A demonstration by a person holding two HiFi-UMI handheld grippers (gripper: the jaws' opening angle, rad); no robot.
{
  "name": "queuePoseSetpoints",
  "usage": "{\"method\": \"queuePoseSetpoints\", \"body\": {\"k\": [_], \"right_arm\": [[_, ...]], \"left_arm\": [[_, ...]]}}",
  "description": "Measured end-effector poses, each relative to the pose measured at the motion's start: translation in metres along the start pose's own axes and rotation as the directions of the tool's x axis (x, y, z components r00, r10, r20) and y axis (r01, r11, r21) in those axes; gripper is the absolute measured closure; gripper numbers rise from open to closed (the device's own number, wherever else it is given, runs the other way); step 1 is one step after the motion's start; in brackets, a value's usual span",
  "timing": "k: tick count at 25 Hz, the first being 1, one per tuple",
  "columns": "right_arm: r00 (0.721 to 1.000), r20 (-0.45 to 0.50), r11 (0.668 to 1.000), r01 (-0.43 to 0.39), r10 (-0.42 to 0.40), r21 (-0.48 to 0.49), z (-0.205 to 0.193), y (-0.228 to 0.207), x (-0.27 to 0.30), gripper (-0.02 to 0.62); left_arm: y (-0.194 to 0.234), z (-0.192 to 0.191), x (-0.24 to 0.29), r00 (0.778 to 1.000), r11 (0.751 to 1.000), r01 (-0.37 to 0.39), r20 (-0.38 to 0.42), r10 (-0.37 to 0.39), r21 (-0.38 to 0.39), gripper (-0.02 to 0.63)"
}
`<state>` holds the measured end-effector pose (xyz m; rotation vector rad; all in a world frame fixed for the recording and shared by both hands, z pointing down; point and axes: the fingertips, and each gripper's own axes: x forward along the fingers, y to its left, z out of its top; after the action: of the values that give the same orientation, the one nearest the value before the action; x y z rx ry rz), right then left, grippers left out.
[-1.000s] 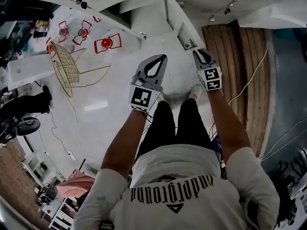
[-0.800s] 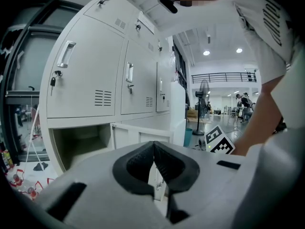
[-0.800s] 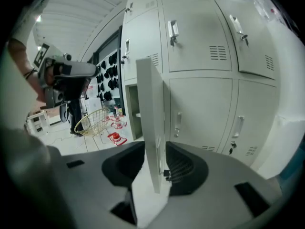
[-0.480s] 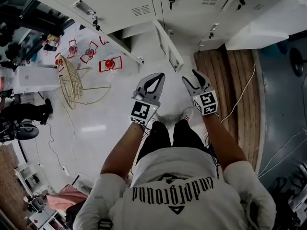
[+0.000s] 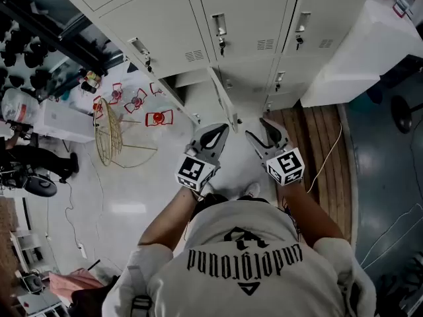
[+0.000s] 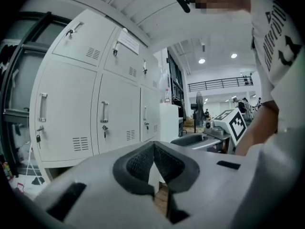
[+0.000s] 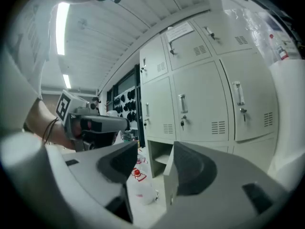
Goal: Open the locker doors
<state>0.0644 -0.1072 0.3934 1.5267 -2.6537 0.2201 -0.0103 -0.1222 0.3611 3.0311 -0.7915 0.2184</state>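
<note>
A wall of pale grey lockers [image 5: 244, 18] fills the top of the head view, most doors closed, each with a handle [image 5: 219, 25]. One bottom-row door [image 5: 223, 98] stands swung out, edge-on, beside its open compartment [image 5: 188, 79]. My left gripper [image 5: 223, 127] hovers in front of that door, shut and empty; its tips meet [image 6: 153, 144]. Beside it, my right gripper [image 5: 258, 128] is open. Its jaws have just been opening and nothing is between them [image 7: 155, 149]; the open door [image 7: 167, 175] shows beyond the gap.
A gold wire chair [image 5: 109, 127] and red floor markers [image 5: 158, 117] lie left of the lockers. A white block [image 5: 350, 58] stands at the right, with wooden planks [image 5: 317, 131] and a cable [image 5: 330, 157] below it. A person [image 5: 33, 154] is at far left.
Both grippers have risen from low by the open door. The right jaws went from nearly shut to wide apart. The head view tilted up, bringing more locker fronts into sight.
</note>
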Motion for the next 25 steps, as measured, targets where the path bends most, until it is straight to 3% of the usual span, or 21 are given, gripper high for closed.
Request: {"method": "queuePoseSetpoints", "body": {"k": [6, 11, 25], "right_arm": [[0.994, 0.102, 0.999, -0.037, 0.039, -0.016, 0.057, 0.005, -0.019, 0.355], [0.990, 0.131, 0.998, -0.054, 0.060, -0.043, 0.079, 0.003, -0.014, 0.357], [0.987, 0.132, 0.991, -0.079, 0.093, -0.111, 0.114, -0.009, 0.066, 0.360]], "left_arm": [[-0.015, 0.046, 0.006, 0.999, 0.999, -0.006, 0.044, 0.004, 0.042, 0.598], [-0.005, 0.061, 0.008, 0.998, 0.998, -0.034, 0.062, 0.031, 0.054, 0.598], [0.074, 0.087, 0.015, 0.990, 0.996, -0.077, 0.120, 0.071, 0.047, 0.598]]}}
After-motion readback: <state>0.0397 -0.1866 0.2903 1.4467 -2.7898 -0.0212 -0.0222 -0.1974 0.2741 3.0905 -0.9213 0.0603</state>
